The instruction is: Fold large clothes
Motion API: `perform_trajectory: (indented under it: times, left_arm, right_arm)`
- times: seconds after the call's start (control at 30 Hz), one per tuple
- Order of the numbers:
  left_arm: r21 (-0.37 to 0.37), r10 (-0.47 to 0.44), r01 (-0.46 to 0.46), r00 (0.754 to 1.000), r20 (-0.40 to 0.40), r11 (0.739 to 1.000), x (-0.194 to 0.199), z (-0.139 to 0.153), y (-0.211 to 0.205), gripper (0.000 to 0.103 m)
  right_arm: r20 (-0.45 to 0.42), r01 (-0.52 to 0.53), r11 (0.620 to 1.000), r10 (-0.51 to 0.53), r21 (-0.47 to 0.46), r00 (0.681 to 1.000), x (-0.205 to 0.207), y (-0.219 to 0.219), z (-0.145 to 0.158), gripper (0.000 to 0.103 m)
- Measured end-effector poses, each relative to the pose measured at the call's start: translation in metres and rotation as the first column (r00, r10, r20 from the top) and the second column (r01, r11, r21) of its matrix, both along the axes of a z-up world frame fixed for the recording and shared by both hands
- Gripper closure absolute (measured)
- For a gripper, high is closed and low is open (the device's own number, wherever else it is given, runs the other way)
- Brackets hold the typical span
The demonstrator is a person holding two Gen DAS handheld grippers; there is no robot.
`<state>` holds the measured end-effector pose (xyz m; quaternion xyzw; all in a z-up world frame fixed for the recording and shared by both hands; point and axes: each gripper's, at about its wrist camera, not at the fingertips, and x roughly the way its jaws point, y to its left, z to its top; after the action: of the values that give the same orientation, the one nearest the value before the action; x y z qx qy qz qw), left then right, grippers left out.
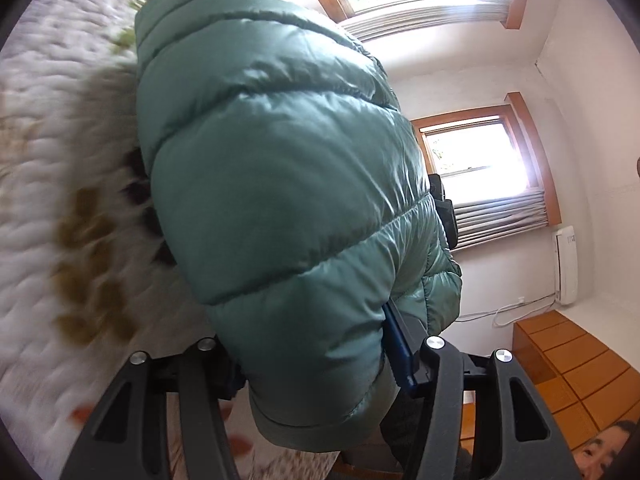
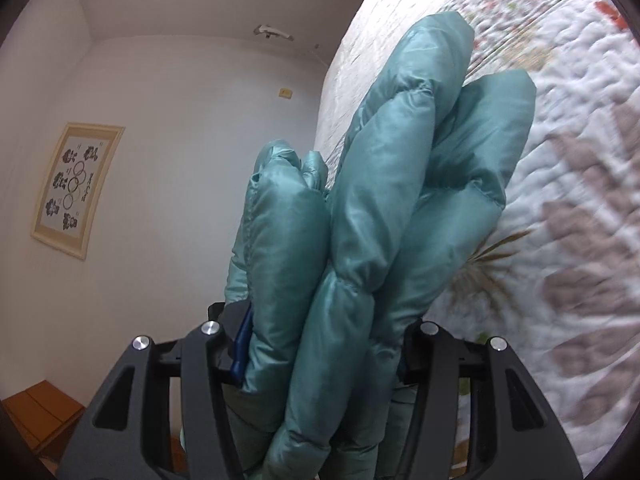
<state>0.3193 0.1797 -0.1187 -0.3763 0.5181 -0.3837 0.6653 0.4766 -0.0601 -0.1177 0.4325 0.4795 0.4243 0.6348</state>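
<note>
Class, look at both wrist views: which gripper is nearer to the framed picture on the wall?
Right. The right gripper, shut on the green puffer jacket, sees the framed picture to its left. The left gripper faces windows; no picture appears there.

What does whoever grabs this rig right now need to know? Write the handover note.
Left gripper: shut on the green puffer jacket, a thick quilted section bulging between its fingers.
Right gripper: shut on the same jacket, several bunched layers clamped.
The jacket hangs lifted off the floral quilted bedspread; both views blurred.
Done: both grasps secure.
Left: lay it flat on the bedspread, then fold. No finished fold visible.
</note>
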Motion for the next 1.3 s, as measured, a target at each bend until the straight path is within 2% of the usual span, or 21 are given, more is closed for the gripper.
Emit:
perform_trajectory:
  times: [0.3,0.43,0.47,0.5,0.53,0.6,0.63,0.73,0.8,0.83,0.87,0.9,0.93,1.0,1.03,1.07,1.1,1.2,1.27,1.3]
  left_arm:
    - [0.069,0.054,-0.055,0.998,0.011,0.996,-0.085,0.011,0.090,0.046]
    - [0.075,0.081,-0.080,0.997,0.002,0.994,-0.116,-0.003,0.118,0.045]
    - [0.078,0.086,-0.085,0.996,-0.005,0.993,-0.121,-0.010,0.123,0.041]
    - [0.090,0.086,-0.085,0.996,-0.012,0.992,-0.125,-0.017,0.125,0.039]
    - [0.108,0.091,-0.088,0.996,-0.025,0.990,-0.128,-0.025,0.126,0.033]
    - [0.120,0.107,-0.101,0.993,-0.048,0.988,-0.134,-0.041,0.129,0.021]
    - [0.127,0.123,-0.116,0.991,-0.049,0.985,-0.137,-0.043,0.130,0.016]
    - [0.203,0.183,-0.182,0.983,0.014,0.962,-0.150,-0.023,0.142,0.016]
    - [0.276,0.283,-0.294,0.956,0.079,0.915,-0.164,0.002,0.162,0.016]
    - [0.282,0.328,-0.348,0.938,0.115,0.894,-0.171,0.014,0.172,0.016]
    - [0.275,0.359,-0.390,0.920,0.157,0.879,-0.178,0.028,0.178,0.016]
    - [0.256,0.364,-0.407,0.910,0.198,0.877,-0.183,0.042,0.177,0.015]
    - [0.214,0.344,-0.393,0.910,0.233,0.894,-0.186,0.057,0.170,0.015]
    - [0.098,0.276,-0.310,0.924,0.264,0.946,-0.184,0.074,0.143,0.015]
    - [0.034,0.239,-0.257,0.934,0.265,0.966,-0.180,0.074,0.134,0.015]
    - [-0.028,0.204,-0.204,0.943,0.264,0.979,-0.178,0.072,0.122,0.015]
    - [-0.074,0.173,-0.159,0.950,0.259,0.985,-0.173,0.070,0.107,0.015]
    - [-0.137,0.128,-0.101,0.970,0.208,0.985,-0.153,0.051,0.065,0.017]
    - [-0.161,0.114,-0.087,0.979,0.166,0.983,-0.144,0.033,0.058,0.019]
    - [-0.149,0.110,-0.089,0.983,0.146,0.985,-0.140,0.024,0.052,0.020]
  right_arm:
    - [0.011,-0.120,0.993,0.120,0.004,0.993,-0.060,0.102,0.003,0.052]
    - [-0.010,-0.166,0.986,0.166,0.001,0.986,-0.085,0.135,-0.014,0.052]
    - [-0.019,-0.172,0.985,0.172,-0.011,0.985,-0.089,0.141,-0.021,0.051]
    - [-0.029,-0.178,0.984,0.177,-0.023,0.984,-0.091,0.143,-0.028,0.049]
    - [-0.046,-0.183,0.982,0.181,-0.039,0.982,-0.093,0.146,-0.037,0.047]
    - [-0.059,-0.166,0.983,0.162,-0.082,0.985,-0.095,0.145,-0.045,0.025]
    - [-0.063,-0.154,0.982,0.148,-0.106,0.987,-0.096,0.142,-0.047,0.020]
    - [-0.047,-0.136,0.981,0.130,-0.142,0.990,-0.098,0.123,-0.036,0.018]
    - [0.025,-0.094,0.975,0.101,-0.200,0.995,-0.100,0.106,-0.007,0.018]
    - [0.066,-0.061,0.971,0.078,-0.232,0.995,-0.102,0.097,0.007,0.019]
    - [0.133,0.003,0.958,0.037,-0.286,0.990,-0.106,0.088,0.025,0.023]
    - [0.241,0.085,0.933,0.002,-0.350,0.970,-0.112,0.081,0.050,0.035]
    - [0.318,0.120,0.919,0.006,-0.376,0.948,-0.116,0.082,0.069,0.042]
    - [0.413,0.148,0.896,0.043,-0.419,0.910,-0.120,0.093,0.098,0.067]
    - [0.434,0.153,0.881,0.064,-0.447,0.899,-0.119,0.100,0.104,0.071]
    - [0.440,0.143,0.868,0.093,-0.475,0.893,-0.116,0.112,0.108,0.082]
    - [0.428,0.121,0.858,0.123,-0.499,0.895,-0.110,0.128,0.109,0.087]
    - [0.394,0.089,0.801,0.192,-0.592,0.899,-0.103,0.152,0.090,0.094]
    - [0.369,0.081,0.788,0.193,-0.611,0.909,-0.104,0.158,0.075,0.094]
    - [0.354,0.074,0.786,0.191,-0.614,0.916,-0.103,0.155,0.068,0.094]
